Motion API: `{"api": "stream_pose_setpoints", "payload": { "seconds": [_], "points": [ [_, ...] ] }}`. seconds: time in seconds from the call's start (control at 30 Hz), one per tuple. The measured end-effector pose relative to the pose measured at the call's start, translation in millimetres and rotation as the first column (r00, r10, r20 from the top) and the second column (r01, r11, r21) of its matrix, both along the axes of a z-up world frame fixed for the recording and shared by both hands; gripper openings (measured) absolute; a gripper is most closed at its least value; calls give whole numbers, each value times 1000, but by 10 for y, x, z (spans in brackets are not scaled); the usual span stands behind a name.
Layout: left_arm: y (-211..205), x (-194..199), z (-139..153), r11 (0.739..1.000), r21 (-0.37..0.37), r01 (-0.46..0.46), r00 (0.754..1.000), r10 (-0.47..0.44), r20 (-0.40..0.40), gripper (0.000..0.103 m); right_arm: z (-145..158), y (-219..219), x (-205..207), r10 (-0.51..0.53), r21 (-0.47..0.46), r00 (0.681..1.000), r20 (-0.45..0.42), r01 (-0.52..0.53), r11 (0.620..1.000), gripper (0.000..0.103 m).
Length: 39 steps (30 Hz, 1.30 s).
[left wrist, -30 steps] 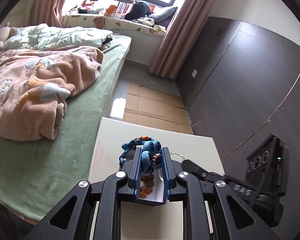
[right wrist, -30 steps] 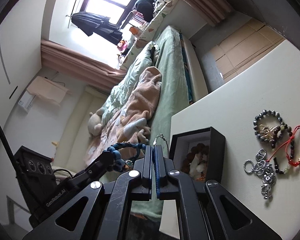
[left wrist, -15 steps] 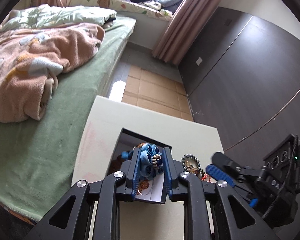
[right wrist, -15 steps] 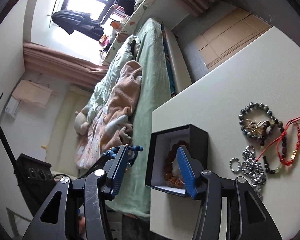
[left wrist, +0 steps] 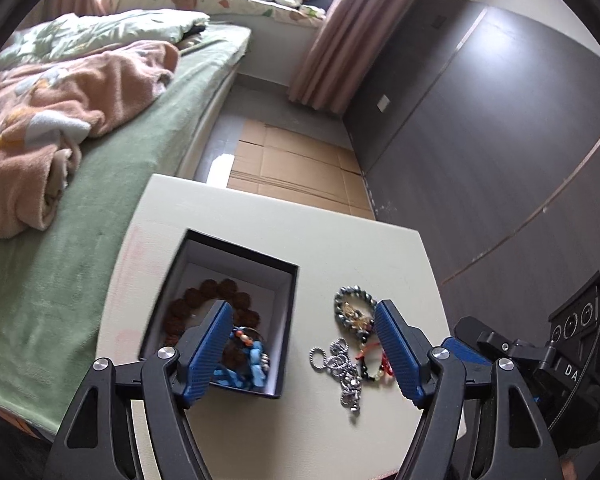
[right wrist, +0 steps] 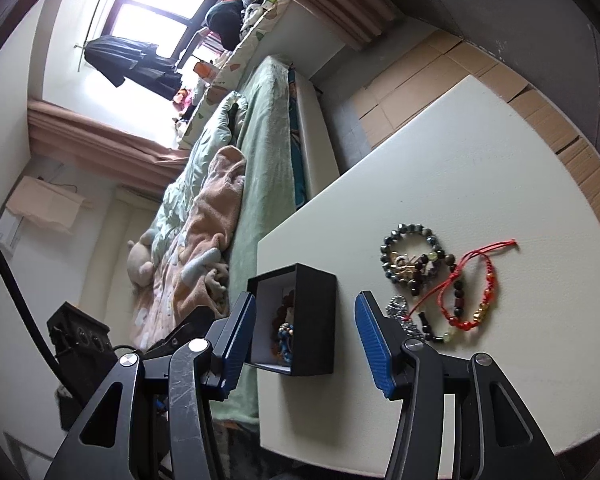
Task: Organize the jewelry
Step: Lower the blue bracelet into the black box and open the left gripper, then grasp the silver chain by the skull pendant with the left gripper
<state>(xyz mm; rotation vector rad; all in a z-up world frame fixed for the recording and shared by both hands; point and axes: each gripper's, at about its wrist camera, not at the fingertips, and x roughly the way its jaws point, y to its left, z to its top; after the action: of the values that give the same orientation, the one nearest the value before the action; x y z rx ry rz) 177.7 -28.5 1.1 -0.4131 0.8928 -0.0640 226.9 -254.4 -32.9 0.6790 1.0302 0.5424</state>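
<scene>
A black box [left wrist: 244,246] with a white lining stands on the white table. In it lie a brown bead bracelet [left wrist: 204,292] and a blue bead bracelet [left wrist: 248,360]. My left gripper [left wrist: 303,308] hangs over the box's right side, its jaws opening, and the pads touch nothing. Right of the box lie a dark bead bracelet [left wrist: 352,304], a silver chain [left wrist: 340,368] and a red cord bracelet [left wrist: 376,356]. In the right wrist view my right gripper [right wrist: 306,300] stands open and empty above the box [right wrist: 312,280], with the red cord bracelet [right wrist: 472,292] to its right.
The white table [left wrist: 340,248] is small, with its edges close on every side. A bed [left wrist: 60,240] with a green sheet and a pink blanket runs along its left. Cardboard [left wrist: 292,160] covers the floor beyond, and a dark wall panel [left wrist: 500,120] stands at the right.
The left gripper let go of the blue bracelet, which now lies in the box, and its jaws spread wide. The right gripper went from shut to open and swung over the table.
</scene>
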Motion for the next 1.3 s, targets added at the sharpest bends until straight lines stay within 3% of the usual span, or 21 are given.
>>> {"api": "stream_pose_setpoints", "payload": {
  "seconds": [0.2, 0.47, 0.67, 0.73, 1.07, 1.17, 1.23, 1.3],
  "points": [
    [-388, 151, -104, 990, 100, 102, 993, -96, -64, 74, -32, -297, -79, -27, -32, 999, -20, 27, 999, 52],
    [-766, 145, -311, 973, 108, 202, 976, -190, -109, 74, -151, -637, -194, -70, -66, 996, -59, 67, 996, 52],
    [-975, 112, -617, 965, 104, 241, 960, -221, -174, 69, -224, -806, -218, -110, -75, 990, -87, 103, 992, 52],
    [-1012, 90, -729, 965, 106, 239, 954, -213, -213, 59, -261, -813, -213, -113, -81, 989, -98, 105, 991, 52],
    [-1130, 51, -1001, 948, 186, 259, 945, -208, -253, 58, -374, -759, -222, -129, -150, 983, -130, 109, 983, 52],
    [-1116, 23, -1007, 944, 206, 257, 948, -205, -243, 42, -398, -746, -215, -133, -159, 981, -138, 111, 981, 52],
    [-1118, 3, -1010, 938, 240, 251, 952, -195, -235, 19, -409, -734, -210, -132, -161, 981, -141, 109, 981, 52],
    [-1118, -18, -1006, 934, 246, 259, 952, -204, -226, 19, -426, -723, -207, -133, -162, 980, -147, 108, 981, 52]
  ]
}}
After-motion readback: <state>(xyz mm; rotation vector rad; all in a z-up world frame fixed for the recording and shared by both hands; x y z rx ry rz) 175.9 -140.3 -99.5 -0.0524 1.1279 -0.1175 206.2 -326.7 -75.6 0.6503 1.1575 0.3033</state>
